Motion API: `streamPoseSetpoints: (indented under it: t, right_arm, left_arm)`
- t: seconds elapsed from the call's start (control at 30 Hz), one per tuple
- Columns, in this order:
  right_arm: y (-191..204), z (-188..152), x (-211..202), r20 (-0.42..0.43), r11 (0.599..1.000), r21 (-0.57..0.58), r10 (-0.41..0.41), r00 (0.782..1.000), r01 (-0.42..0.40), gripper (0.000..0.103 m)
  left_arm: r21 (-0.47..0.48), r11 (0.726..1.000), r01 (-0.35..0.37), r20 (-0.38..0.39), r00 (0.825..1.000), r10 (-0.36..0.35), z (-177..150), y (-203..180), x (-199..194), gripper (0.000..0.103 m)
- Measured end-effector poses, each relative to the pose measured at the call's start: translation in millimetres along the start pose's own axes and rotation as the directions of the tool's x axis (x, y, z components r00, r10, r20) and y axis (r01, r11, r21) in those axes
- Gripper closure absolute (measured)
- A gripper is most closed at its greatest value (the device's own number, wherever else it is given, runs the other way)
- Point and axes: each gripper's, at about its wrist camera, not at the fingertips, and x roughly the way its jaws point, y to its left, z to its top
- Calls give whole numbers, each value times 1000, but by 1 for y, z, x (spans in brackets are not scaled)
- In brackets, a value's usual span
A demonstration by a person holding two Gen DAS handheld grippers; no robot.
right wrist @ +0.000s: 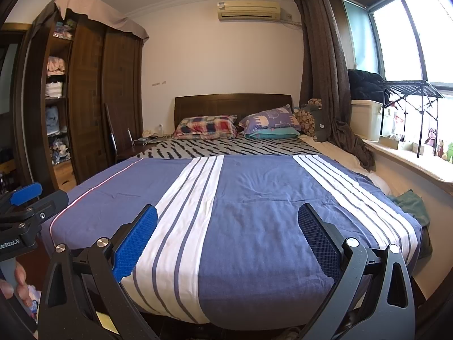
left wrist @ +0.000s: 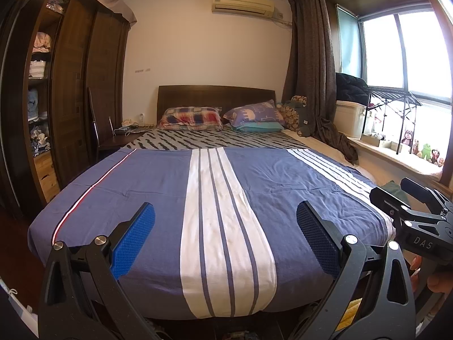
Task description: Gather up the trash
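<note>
Both grippers hovering at the foot of the bed, nothing grabbed.

Left gripper [left wrist: 225, 236] spread wide with nothing between the blue pads, same for the right gripper [right wrist: 226, 238]. Pointed across the blue striped blanket [left wrist: 158, 187] toward the pillows [left wrist: 191, 117]. Can't spot any obvious trash on the bed; only a crumpled green cloth [right wrist: 412, 202] lying past the bed's right edge, near the windowsill [right wrist: 410, 161].

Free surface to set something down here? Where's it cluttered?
Free: the blue quilt with white stripes, from the zebra-print sheet down to the foot edge. Both grippers, left and right, are open and empty above it. Crowded: the pillows at the wooden headboard, the cluttered windowsill, the nightstand.
</note>
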Motion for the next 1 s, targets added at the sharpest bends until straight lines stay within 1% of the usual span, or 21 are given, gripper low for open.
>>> streamPoseSetpoints:
  t: [0.6,1.0]
  right_arm:
    - [1,0,0,-6,1000,0,-1,1000,1,3]
    - [3,-6,2,-16,1000,1,0,1000,0,3]
  left_arm:
    - [-7,1000,-17,-1,1000,17,-3,1,5,8]
    - [-13,1000,-27,-6,1000,27,-3,2,5,8]
